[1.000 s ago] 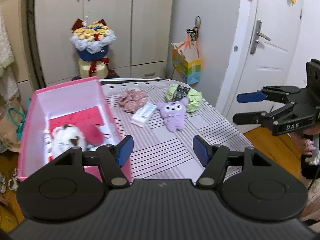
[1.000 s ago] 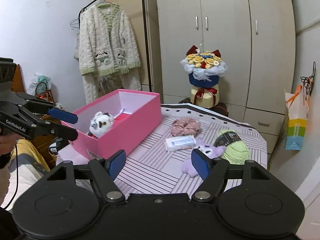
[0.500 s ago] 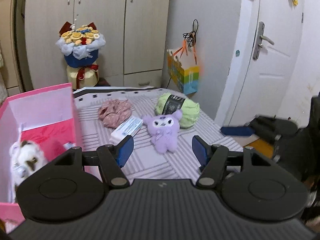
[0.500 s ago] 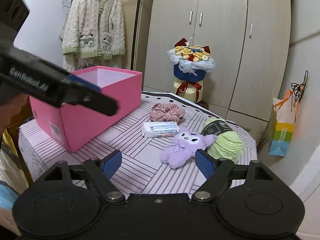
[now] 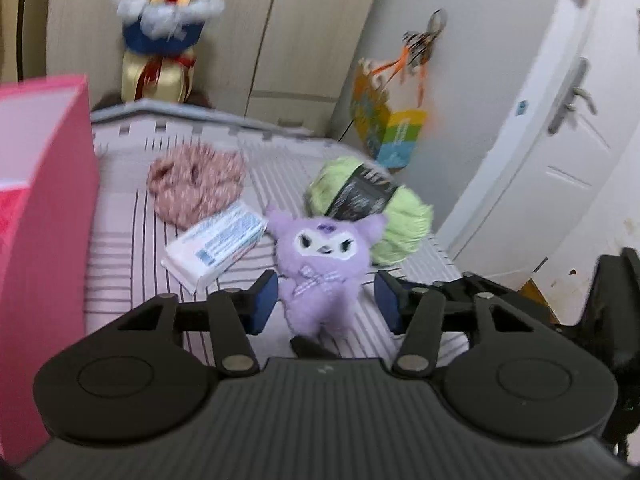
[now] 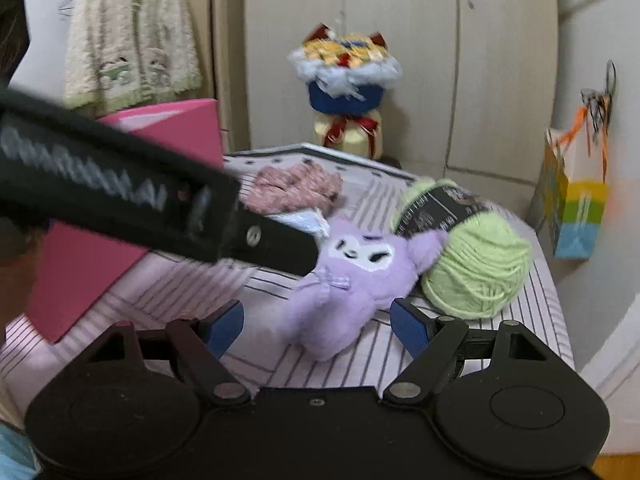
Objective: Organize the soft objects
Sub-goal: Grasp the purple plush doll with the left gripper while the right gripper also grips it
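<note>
A purple plush toy (image 5: 322, 264) lies on the striped table, its lower body between the open fingers of my left gripper (image 5: 326, 304). It also shows in the right wrist view (image 6: 356, 280), just ahead of my open right gripper (image 6: 318, 324). A green yarn ball (image 5: 372, 208) (image 6: 472, 252) touches the plush on its right. A pink scrunchie (image 5: 196, 184) (image 6: 296, 188) and a white tissue pack (image 5: 216, 242) lie to the left. The pink box (image 5: 44, 216) (image 6: 80, 264) stands at the left. The left gripper's arm (image 6: 160, 216) crosses the right wrist view.
A flower bouquet (image 5: 164, 36) stands behind the table by the wardrobe. A colourful paper bag (image 5: 384, 120) hangs at the right near a white door (image 5: 552, 140). A cardigan (image 6: 132, 36) hangs at the back left. The table's right edge lies just past the yarn.
Both grippers have moved forward and down toward the purple plush, which now sits between the left gripper's fingers. The left gripper's arm has swept further across the right wrist view.
</note>
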The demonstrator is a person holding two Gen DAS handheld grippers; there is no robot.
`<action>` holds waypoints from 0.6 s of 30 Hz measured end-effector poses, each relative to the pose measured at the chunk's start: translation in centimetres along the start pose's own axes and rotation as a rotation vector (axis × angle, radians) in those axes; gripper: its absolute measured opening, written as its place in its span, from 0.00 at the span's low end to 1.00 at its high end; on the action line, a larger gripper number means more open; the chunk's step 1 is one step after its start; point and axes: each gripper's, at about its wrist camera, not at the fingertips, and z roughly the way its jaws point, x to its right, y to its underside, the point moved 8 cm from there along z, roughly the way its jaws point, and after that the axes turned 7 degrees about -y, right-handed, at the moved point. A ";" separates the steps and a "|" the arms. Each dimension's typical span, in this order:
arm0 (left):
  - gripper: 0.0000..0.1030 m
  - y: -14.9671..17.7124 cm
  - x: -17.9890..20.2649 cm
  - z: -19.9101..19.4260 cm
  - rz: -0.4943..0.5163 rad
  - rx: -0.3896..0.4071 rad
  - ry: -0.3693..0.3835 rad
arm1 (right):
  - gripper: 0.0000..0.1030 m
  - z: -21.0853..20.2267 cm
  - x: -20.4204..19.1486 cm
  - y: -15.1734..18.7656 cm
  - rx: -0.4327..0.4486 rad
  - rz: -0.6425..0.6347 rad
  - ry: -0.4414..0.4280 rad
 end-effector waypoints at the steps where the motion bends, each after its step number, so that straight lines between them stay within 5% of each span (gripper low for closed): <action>1: 0.49 0.1 -0.3 0.9 -0.014 -0.015 -0.002 | 0.81 0.5 0.2 -0.1 -0.009 0.005 0.009; 6: 0.46 0.7 -1.0 3.7 -0.087 -0.090 0.032 | 0.80 2.2 0.4 0.1 -0.067 -0.019 0.056; 10: 0.45 0.8 -0.6 4.2 -0.101 -0.054 0.037 | 0.77 2.6 0.2 0.1 -0.058 -0.003 0.034; 14: 0.30 0.9 -0.4 4.8 -0.098 -0.064 0.034 | 0.58 3.0 0.6 0.3 -0.049 0.028 0.025; 18: 0.30 0.8 -0.9 5.3 -0.124 -0.069 0.026 | 0.52 2.9 0.7 0.4 -0.040 0.050 0.006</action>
